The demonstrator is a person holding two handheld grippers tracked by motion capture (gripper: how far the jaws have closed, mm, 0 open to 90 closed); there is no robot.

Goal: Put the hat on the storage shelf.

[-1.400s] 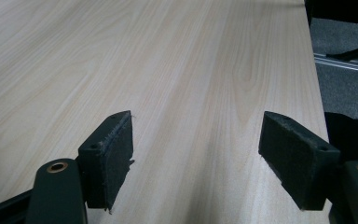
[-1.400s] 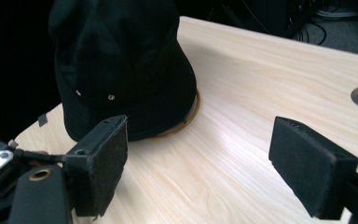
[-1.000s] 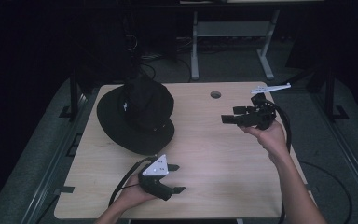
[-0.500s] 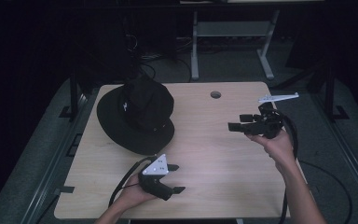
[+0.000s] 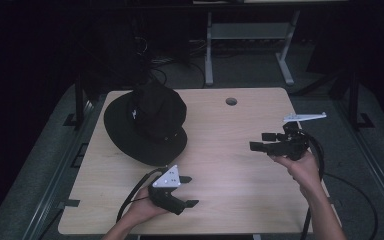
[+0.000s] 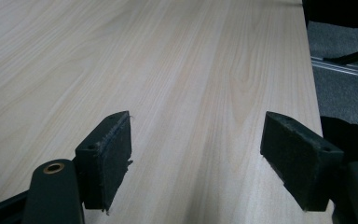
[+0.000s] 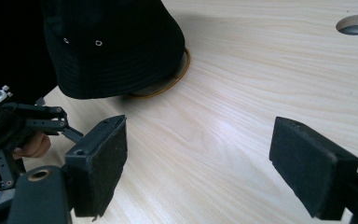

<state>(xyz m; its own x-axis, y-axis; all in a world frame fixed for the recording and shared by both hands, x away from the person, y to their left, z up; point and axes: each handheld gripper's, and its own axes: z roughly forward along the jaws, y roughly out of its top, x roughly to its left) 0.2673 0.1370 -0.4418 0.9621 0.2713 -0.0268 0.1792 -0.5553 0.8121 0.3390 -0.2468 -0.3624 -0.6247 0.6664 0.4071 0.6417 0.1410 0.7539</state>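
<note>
So we've got the light wood table [image 5: 230, 165] as the biggest thing here, with a black bucket hat [image 5: 147, 125] sitting brim-down on its far left part; it's lying crown up, so we can't tell what's under it, if anything. There's a small round cable hole [image 5: 231, 101] near the far edge of the table. Our left gripper [image 5: 189, 191] rests low at the near edge, just in front of the hat, jaws spread wide with only bare tabletop between them. Our right gripper [image 5: 261, 141] hovers over the right side, aimed toward the hat and well apart from it, jaws also wide, gripping nothing.
</note>
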